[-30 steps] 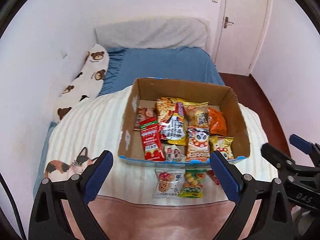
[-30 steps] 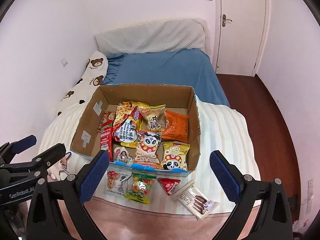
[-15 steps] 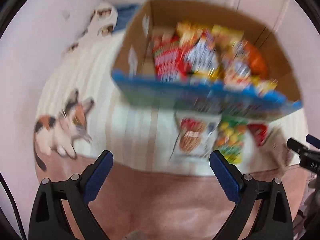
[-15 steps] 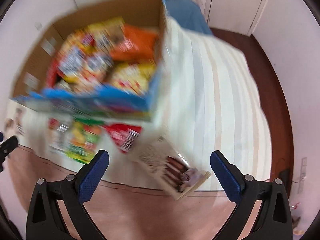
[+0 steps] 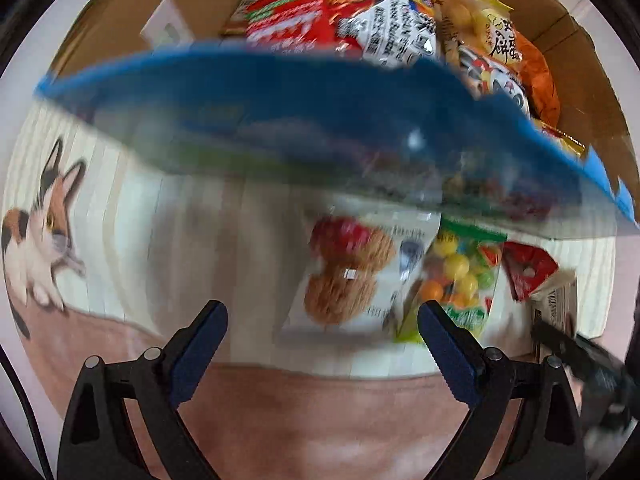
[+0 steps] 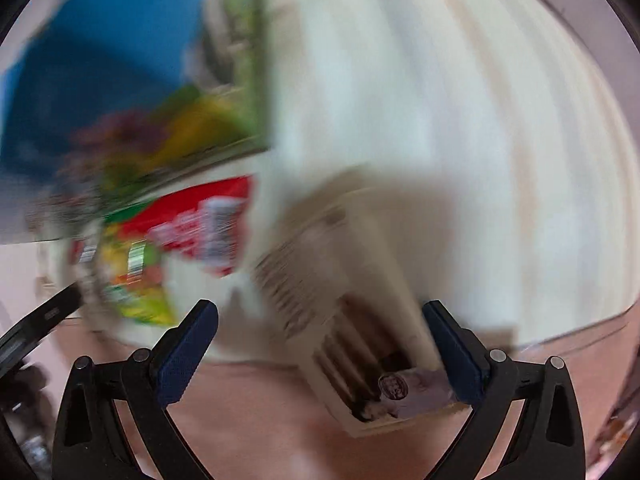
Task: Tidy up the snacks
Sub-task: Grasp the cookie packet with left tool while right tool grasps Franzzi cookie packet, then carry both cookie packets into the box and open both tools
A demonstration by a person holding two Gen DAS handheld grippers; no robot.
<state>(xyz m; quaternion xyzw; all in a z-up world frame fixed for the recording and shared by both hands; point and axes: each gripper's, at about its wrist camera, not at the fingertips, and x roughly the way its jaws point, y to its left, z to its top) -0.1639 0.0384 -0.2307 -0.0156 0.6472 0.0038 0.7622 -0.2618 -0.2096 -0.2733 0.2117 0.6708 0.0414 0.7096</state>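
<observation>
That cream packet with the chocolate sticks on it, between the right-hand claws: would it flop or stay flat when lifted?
The cream packet looks flat with straight edges, so it probably stays fairly stiff. It seems thin, likely light. The open right gripper straddles it; its glossy wrap might slip.

Bedding under your view
You see a cream striped blanket [image 5: 192, 240] printed with a calico cat [image 5: 38, 240], its pink border [image 5: 320, 420] nearest you; your right view is motion-blurred.
</observation>
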